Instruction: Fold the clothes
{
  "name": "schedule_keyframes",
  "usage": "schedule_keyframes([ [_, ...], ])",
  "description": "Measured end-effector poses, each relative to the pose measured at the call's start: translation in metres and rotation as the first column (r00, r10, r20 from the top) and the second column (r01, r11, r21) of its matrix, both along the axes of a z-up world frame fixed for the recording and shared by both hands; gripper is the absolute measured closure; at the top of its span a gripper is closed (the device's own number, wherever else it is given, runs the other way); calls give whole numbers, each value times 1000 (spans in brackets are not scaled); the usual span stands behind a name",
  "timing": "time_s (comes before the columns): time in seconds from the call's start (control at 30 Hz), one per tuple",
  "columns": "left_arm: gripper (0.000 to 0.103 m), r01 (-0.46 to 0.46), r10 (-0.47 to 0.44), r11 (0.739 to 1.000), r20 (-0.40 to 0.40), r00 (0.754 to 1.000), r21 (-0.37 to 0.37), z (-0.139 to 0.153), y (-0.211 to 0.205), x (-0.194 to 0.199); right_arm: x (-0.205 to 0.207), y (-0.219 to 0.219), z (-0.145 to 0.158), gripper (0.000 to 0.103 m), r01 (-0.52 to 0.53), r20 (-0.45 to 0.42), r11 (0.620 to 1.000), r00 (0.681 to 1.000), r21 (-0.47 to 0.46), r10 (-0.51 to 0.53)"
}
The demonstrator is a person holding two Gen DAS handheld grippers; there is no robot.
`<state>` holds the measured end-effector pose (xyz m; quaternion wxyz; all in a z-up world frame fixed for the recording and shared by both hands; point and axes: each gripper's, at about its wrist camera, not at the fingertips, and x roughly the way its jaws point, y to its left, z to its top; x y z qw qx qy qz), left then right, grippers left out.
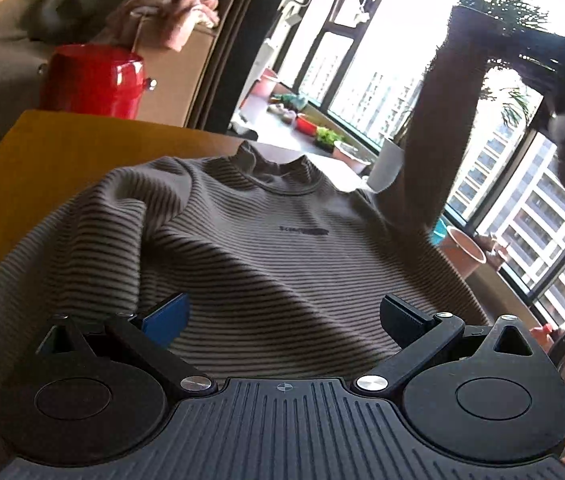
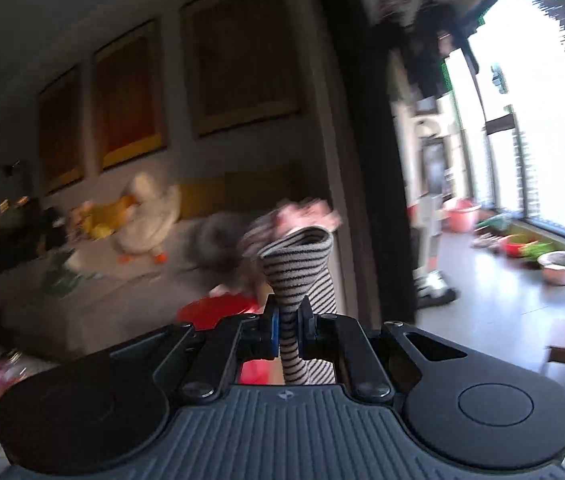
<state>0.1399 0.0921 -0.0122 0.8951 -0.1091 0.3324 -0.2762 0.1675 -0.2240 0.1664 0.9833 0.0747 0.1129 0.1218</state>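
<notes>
A grey striped long-sleeve shirt (image 1: 266,240) lies face up on the yellow-brown table (image 1: 42,168), collar at the far side. My left gripper (image 1: 282,320) is open and empty, hovering over the shirt's lower part. The shirt's right sleeve (image 1: 438,128) is lifted up off the table toward the upper right. My right gripper (image 2: 287,330) is shut on the striped sleeve cuff (image 2: 298,264), whose open end sticks up above the fingers. The right wrist view is blurred by motion.
A red bucket (image 1: 94,80) and a sofa with pink clothes (image 1: 170,20) stand beyond the table's far left. Plant pots (image 1: 462,252) and windows line the right side. A duck plush (image 2: 142,216) lies on the sofa.
</notes>
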Motion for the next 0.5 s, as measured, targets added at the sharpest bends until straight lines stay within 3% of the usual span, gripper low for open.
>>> schedule_keyframes([
  [0.23,0,-1,1,1000,14,1000,12,16,16,-15,43,92,-57,94,-165,-138,986,977,-16,161],
  [0.3,0,-7,7,1000,14,1000,16,18,20,-20,49,107,-71,88,-202,-189,979,962,-17,195],
  [0.37,0,-20,20,1000,9,1000,18,20,24,-24,50,115,-81,69,-232,-213,973,950,10,229],
  [0.5,0,-53,52,998,26,998,40,28,38,-32,44,112,-87,59,-246,-220,969,944,25,245],
])
